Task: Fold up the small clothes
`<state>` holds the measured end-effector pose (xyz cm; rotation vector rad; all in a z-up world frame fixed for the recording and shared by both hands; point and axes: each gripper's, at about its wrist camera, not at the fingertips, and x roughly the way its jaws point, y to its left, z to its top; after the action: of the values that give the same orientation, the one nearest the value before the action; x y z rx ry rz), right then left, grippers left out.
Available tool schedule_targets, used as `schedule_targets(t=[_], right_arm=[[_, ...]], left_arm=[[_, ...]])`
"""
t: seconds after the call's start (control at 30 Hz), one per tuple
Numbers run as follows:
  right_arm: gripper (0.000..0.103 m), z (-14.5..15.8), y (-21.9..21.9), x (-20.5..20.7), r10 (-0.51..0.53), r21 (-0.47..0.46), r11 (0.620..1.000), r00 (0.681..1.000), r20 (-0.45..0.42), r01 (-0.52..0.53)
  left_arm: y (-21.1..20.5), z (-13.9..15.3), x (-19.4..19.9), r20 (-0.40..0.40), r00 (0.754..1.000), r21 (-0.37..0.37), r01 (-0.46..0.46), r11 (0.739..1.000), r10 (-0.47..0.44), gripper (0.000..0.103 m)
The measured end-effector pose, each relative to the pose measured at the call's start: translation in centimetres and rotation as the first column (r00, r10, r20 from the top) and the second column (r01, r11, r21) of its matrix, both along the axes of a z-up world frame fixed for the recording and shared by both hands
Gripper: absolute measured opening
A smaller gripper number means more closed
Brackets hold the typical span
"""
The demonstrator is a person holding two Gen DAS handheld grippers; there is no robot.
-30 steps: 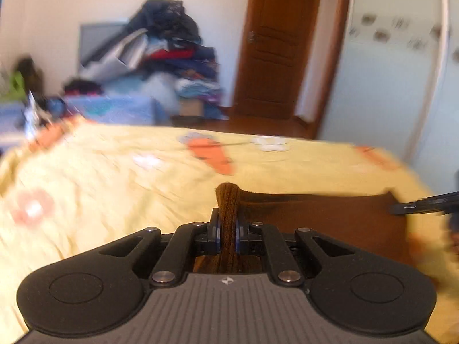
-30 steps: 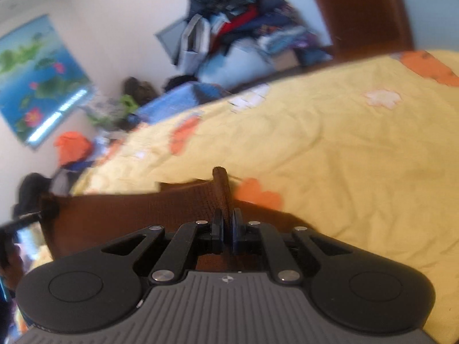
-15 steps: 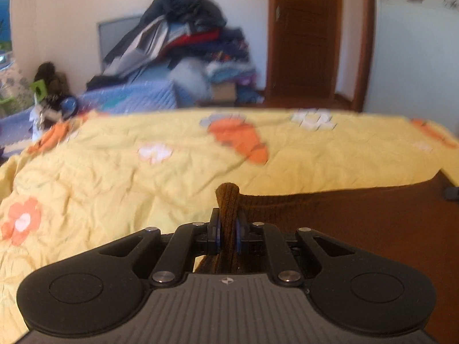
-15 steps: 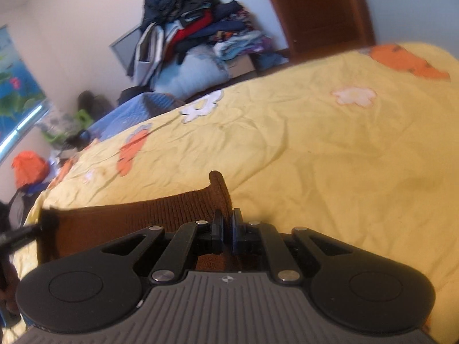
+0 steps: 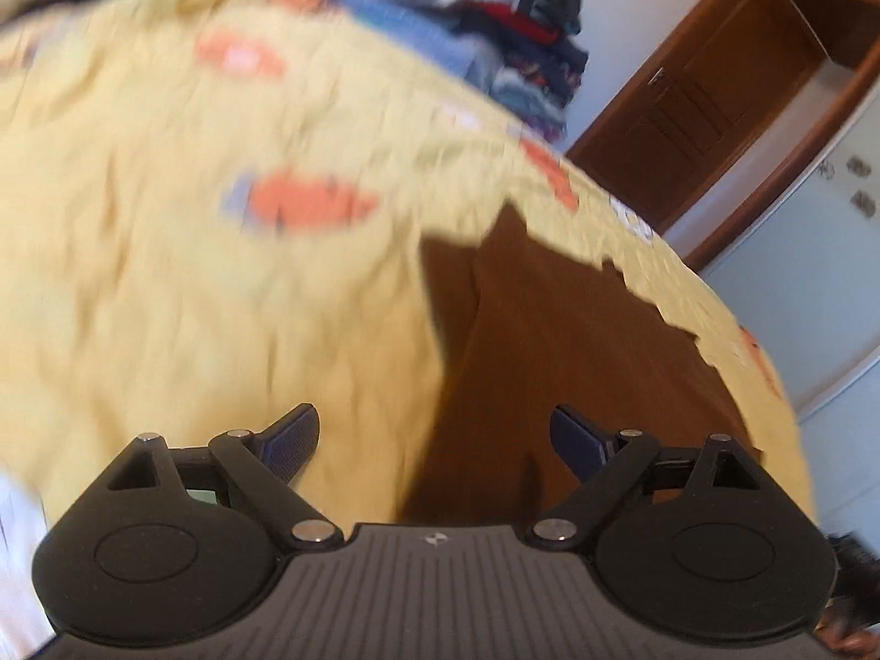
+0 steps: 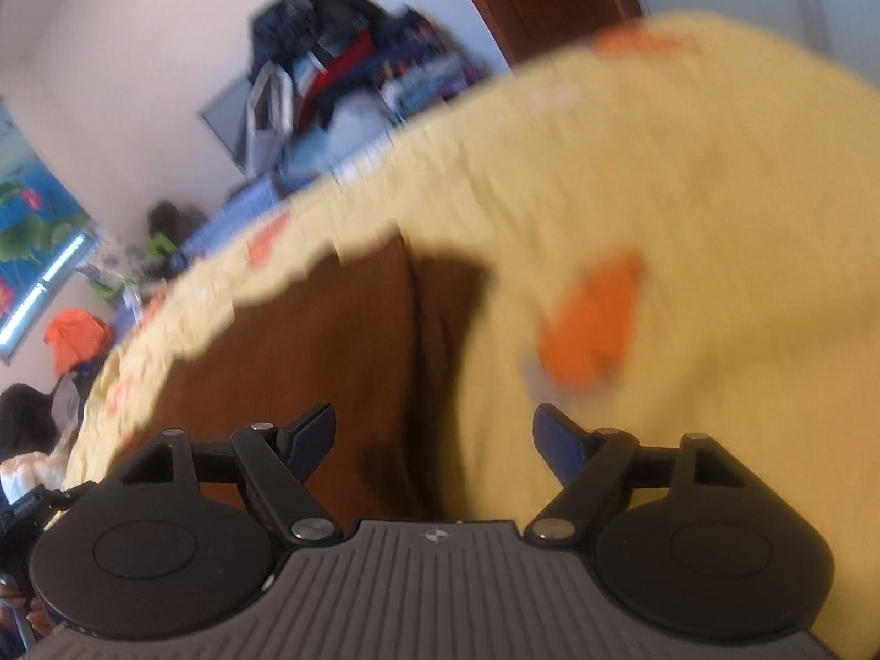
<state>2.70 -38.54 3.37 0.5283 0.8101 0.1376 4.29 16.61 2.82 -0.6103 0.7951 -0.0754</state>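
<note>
Yellow bedspread (image 5: pixel 220 297) with orange and white flower prints, wrinkled, covering the bed and filling most of both wrist views, blurred. Behind it a heap of clothes (image 5: pixel 495 27) piled against a pale wall, a brown wooden door (image 5: pixel 709 93) to the right of that heap, and in the right wrist view a picture of water lilies (image 6: pixel 33 220) on the wall at far left. Brown knit garment (image 5: pixel 577 374) lying spread on the bedspread, flat for the most part, with a lengthwise crease running away from each camera. Left gripper (image 5: pixel 434 443) tilted down over the garment's left edge, jaws spread wide, having just been opening; blue pads (image 5: pixel 291 440) apart, left one over yellow cloth, right one over brown knit, the garment's edge between them but pressed by neither. Right gripper (image 6: pixel 434 440) likewise tilted down over the garment's (image 6: pixel 308 357) right edge, jaws wide apart, just been opening too; left pad over brown knit, right pad over the bedspread (image 6: pixel 687 192), nothing pinched. Garment released at both ends, resting on the bed between the two grippers. Horizon slanted in both views, more so in the left. Dark bit of the other gripper peeking in at the lower right corner of the left view and at the lower left of the right view.
</note>
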Motion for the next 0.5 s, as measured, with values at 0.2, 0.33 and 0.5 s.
schedule_targets(t=[0.2, 0.33, 0.5], right_arm=[[0.079, -1.0, 2.6, 0.3, 0.031, 0.120, 0.992, 0.999, -0.012, -0.029], [0.032, -2.0, 2.9, 2.7, 0.038, 0.198, 0.980, 0.997, -0.068, -0.023], [0.022, -2.2, 2.2, 2.9, 0.047, 0.238, 0.971, 0.994, -0.095, -0.023]], left_arm=[[-1.5, -0.4, 1.3, -0.022, 0.994, -0.178, 0.105, 0.979, -0.110, 0.076], [-2.2, -1.5, 2.4, -0.090, 0.991, -0.238, 0.075, 0.968, -0.099, 0.030], [-2.7, -1.0, 2.5, -0.107, 0.991, -0.204, 0.055, 0.977, -0.078, 0.013]])
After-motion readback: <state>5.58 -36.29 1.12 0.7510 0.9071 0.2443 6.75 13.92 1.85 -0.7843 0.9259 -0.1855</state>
